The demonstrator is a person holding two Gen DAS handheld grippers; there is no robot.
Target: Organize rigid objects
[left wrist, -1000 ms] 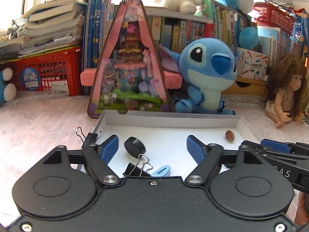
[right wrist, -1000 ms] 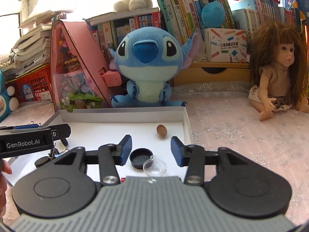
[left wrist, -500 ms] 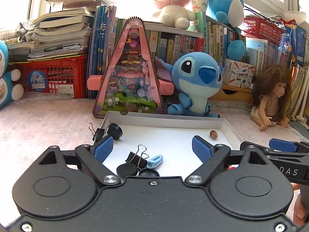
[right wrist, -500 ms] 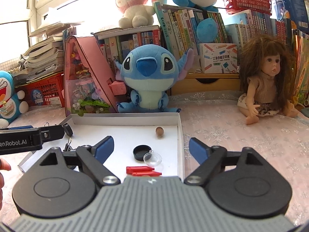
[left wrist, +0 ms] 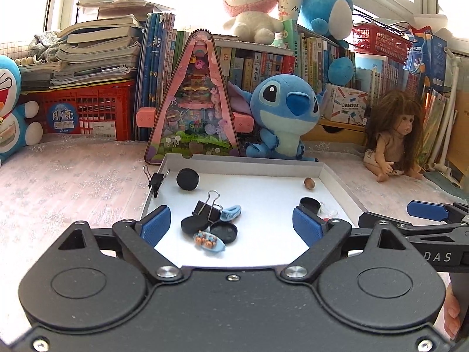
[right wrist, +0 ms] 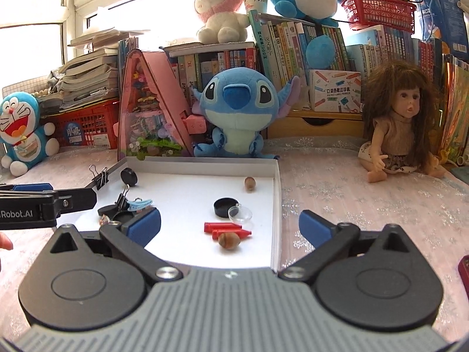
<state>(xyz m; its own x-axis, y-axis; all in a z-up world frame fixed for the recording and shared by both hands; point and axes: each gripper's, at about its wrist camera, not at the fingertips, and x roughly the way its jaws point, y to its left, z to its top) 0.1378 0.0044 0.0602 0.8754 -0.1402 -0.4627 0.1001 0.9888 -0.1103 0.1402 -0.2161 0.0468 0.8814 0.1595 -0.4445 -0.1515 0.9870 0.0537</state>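
Right wrist view: both tools spread wide, empty, over white tray (right wrist: 275, 205) beside Stitch plush (right wrist: 237, 114), doll (right wrist: 401, 120).

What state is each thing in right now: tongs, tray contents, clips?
Left tongs: open, empty.
Right tongs: open, empty.
Shallow white cardboard tray: lidless, holding small items.
Black binder clip on the tray's left wall: clamped on the wall.
Black binder clip inside the tray: loose, handles up.
Clear plastic dome: leaning on a black round cap.
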